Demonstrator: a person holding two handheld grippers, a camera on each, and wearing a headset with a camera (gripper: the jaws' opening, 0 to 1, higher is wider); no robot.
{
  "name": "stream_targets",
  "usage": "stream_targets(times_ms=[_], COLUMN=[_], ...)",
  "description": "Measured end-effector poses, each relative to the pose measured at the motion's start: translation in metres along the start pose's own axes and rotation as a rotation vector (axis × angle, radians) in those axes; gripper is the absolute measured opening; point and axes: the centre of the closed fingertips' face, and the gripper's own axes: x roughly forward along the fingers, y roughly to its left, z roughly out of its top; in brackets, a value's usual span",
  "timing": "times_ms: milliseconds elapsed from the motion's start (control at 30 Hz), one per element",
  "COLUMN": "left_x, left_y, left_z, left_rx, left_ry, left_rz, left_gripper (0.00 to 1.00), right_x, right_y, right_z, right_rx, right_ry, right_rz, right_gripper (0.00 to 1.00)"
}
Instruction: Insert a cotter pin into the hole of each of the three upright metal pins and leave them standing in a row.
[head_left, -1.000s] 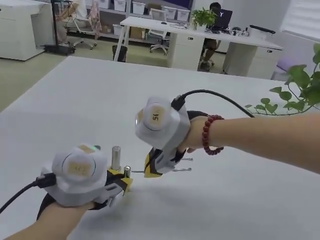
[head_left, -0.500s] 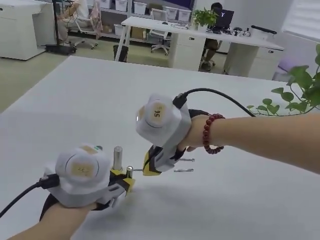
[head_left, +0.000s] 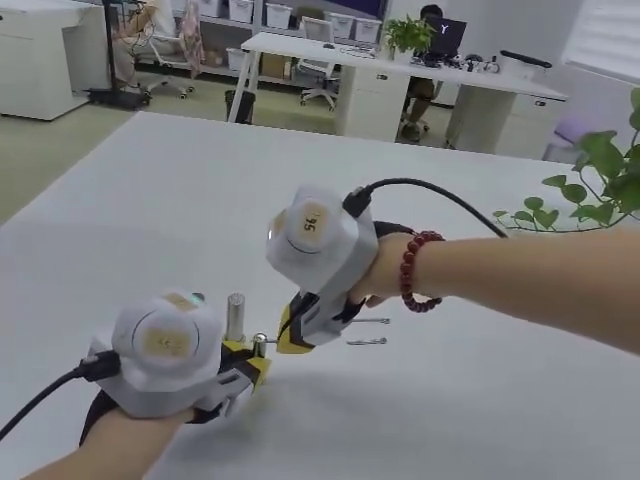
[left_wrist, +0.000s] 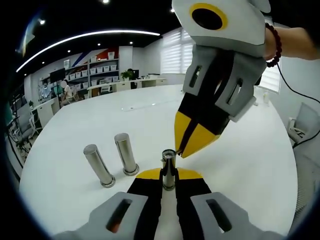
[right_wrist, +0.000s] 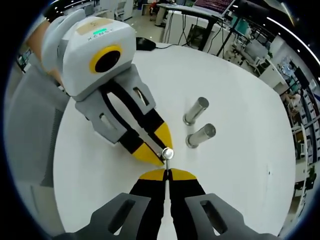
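My left gripper (left_wrist: 168, 175) is shut on a short upright metal pin (left_wrist: 168, 166) that stands on the white table. Two more metal pins (left_wrist: 97, 165) (left_wrist: 126, 154) stand free to its left. My right gripper (right_wrist: 167, 173) is shut on a thin cotter pin (right_wrist: 167, 163) whose tip meets the top of the held pin (right_wrist: 167, 153). In the head view the left gripper (head_left: 250, 362) sits low at the left and the right gripper (head_left: 283, 343) points down at the held pin (head_left: 258, 345). A taller pin (head_left: 235, 316) rises just behind.
Two spare cotter pins (head_left: 370, 321) (head_left: 366, 342) lie on the table right of the right gripper. A black cable (head_left: 430, 190) runs from the right gripper. A leafy plant (head_left: 600, 180) hangs over the table's right edge. Desks and chairs stand beyond the table's far edge.
My right gripper has edged left and down, bringing the cotter pin against the top of the held pin. The left gripper has stayed in place.
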Motion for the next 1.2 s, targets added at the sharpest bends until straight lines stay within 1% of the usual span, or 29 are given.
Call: stream_targets(times_ms=[133, 233, 433, 500, 567, 633, 833, 900, 1200], left_x=[0.000, 0.000, 0.000, 0.000, 0.000, 0.000, 0.000, 0.000, 0.000], left_y=[-0.001, -0.001, -0.001, -0.002, -0.002, -0.002, -0.002, -0.002, -0.002], left_z=[0.000, 0.000, 0.000, 0.000, 0.000, 0.000, 0.000, 0.000, 0.000], left_rx=[-0.003, -0.002, 0.000, 0.001, -0.003, -0.002, -0.005, -0.005, -0.003], left_ry=[0.000, 0.000, 0.001, 0.001, 0.001, 0.001, 0.001, 0.001, 0.002], left_rz=[0.000, 0.001, 0.001, 0.001, 0.000, 0.002, 0.003, 0.003, 0.005], left_gripper=[0.07, 0.07, 0.07, 0.07, 0.07, 0.07, 0.07, 0.07, 0.07], right_x=[0.001, 0.002, -0.001, -0.004, -0.007, -0.008, -0.009, -0.008, -0.006], right_y=[0.001, 0.002, 0.003, 0.004, 0.004, 0.004, 0.003, 0.003, 0.001], right_z=[0.002, 0.003, 0.003, 0.002, 0.001, -0.001, -0.005, -0.004, 0.004], right_rx=[0.022, 0.025, 0.010, 0.002, 0.000, 0.007, -0.009, -0.014, -0.012], right_ry=[-0.015, -0.022, -0.033, -0.031, -0.041, -0.042, -0.032, -0.036, -0.053], right_rz=[0.002, 0.001, 0.005, 0.005, 0.003, 0.004, -0.010, -0.014, -0.020], right_gripper=[0.03, 0.03, 0.04, 0.08, 0.09, 0.09, 0.07, 0.05, 0.05])
